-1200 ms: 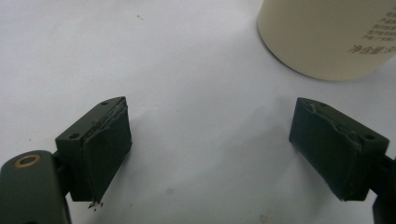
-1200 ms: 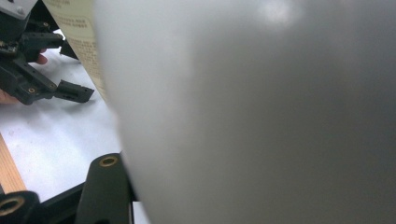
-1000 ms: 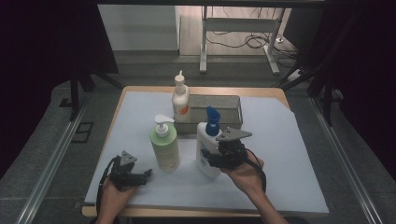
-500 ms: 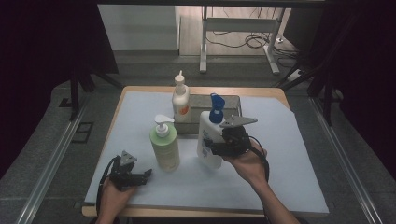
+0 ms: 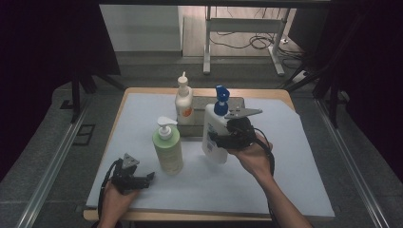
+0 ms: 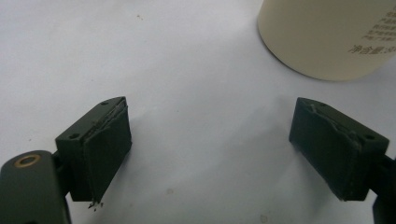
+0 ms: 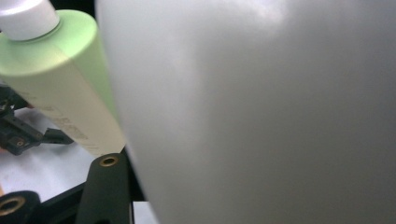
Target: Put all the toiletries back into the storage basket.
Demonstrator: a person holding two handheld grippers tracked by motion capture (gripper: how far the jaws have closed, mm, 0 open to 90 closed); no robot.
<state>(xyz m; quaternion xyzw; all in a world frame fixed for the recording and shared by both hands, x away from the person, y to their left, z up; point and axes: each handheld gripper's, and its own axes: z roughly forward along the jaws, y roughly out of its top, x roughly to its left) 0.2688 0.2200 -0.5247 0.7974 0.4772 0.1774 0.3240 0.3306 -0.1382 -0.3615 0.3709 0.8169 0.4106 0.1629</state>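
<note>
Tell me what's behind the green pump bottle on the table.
Behind the green pump bottle stands a cream bottle with an orange label, on a dark tray. The tray's near-left edge is partly hidden by the bottles.

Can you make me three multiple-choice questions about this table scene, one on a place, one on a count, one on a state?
1. Where is the green pump bottle?
A. left of the white bottle
B. in the dark tray
C. on the floor

2. How many bottles are there?
A. two
B. three
C. five

3. How is the left claw?
A. shut on a bottle
B. open over the white mat
C. holding a cloth

Answers: 1 A, it stands on the mat beside the white bottle; 2 B, green, white and the cream bottle; 3 B, jaws apart, nothing between.
</note>
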